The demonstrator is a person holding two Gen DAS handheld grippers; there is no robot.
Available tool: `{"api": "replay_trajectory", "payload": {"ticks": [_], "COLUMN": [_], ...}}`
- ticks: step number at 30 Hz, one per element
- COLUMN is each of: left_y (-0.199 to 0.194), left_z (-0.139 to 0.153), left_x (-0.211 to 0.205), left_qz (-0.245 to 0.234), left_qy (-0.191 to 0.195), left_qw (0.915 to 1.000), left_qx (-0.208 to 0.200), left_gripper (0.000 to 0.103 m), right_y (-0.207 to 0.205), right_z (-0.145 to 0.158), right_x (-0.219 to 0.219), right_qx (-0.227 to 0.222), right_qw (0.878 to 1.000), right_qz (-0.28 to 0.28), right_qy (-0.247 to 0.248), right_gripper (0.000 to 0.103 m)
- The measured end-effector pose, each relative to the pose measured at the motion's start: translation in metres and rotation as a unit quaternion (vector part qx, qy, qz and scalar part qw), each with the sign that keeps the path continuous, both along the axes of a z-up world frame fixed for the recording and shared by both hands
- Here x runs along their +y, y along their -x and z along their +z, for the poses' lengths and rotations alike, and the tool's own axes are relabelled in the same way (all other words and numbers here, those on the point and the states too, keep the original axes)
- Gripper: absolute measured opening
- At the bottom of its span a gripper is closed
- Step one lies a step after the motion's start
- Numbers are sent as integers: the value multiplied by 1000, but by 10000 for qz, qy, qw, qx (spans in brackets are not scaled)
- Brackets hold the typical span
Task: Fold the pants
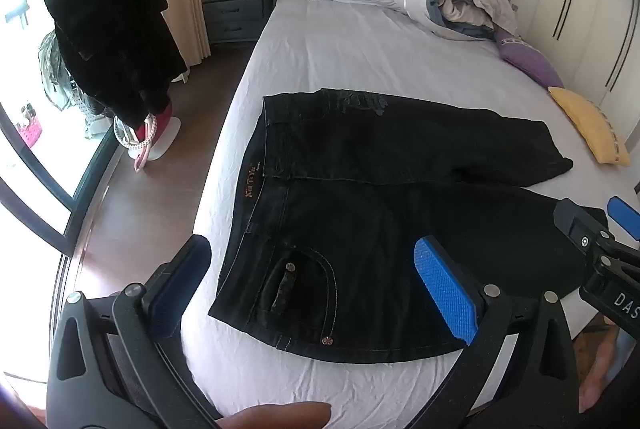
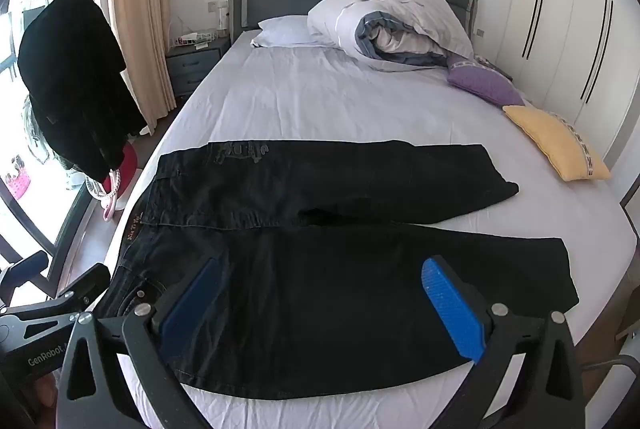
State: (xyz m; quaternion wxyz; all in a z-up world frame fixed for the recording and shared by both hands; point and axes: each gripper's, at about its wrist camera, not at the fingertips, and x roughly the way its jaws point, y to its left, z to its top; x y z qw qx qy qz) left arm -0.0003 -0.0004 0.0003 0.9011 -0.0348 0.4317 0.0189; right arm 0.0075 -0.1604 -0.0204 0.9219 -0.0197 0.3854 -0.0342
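Black pants [image 1: 360,197] lie flat on the white bed sheet [image 1: 340,57], waistband to the left, both legs spread to the right; they also show in the right wrist view [image 2: 320,253]. My left gripper [image 1: 312,293] is open and empty, held above the waist and front pocket near the bed's front edge. My right gripper [image 2: 324,313] is open and empty above the near leg; it also shows at the right edge of the left wrist view [image 1: 600,225]. The left gripper shows at the lower left of the right wrist view [image 2: 56,285].
A rolled duvet [image 2: 396,25], a white pillow [image 2: 284,31], a purple cushion [image 2: 484,83] and a yellow cushion [image 2: 556,143] lie at the bed's far and right side. A black coat on a stand [image 1: 108,25] and a nightstand [image 1: 236,13] stand left of the bed.
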Motion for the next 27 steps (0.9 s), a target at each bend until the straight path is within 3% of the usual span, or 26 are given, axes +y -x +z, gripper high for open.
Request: {"api": "replay_trajectory", "payload": {"ticks": [27], "left_y": [0], "left_z": [-3], "left_x": [4], "left_qz": [29], "left_qy": [20], "left_qw": [10000], "left_qx": [48], "left_gripper": [103], "right_y": [1], "right_z": [-7], "right_x": [-1], "right_qx": [35], "right_qw": [10000], "right_qz": [-2], "right_qy": [-34], "right_gripper": [103]}}
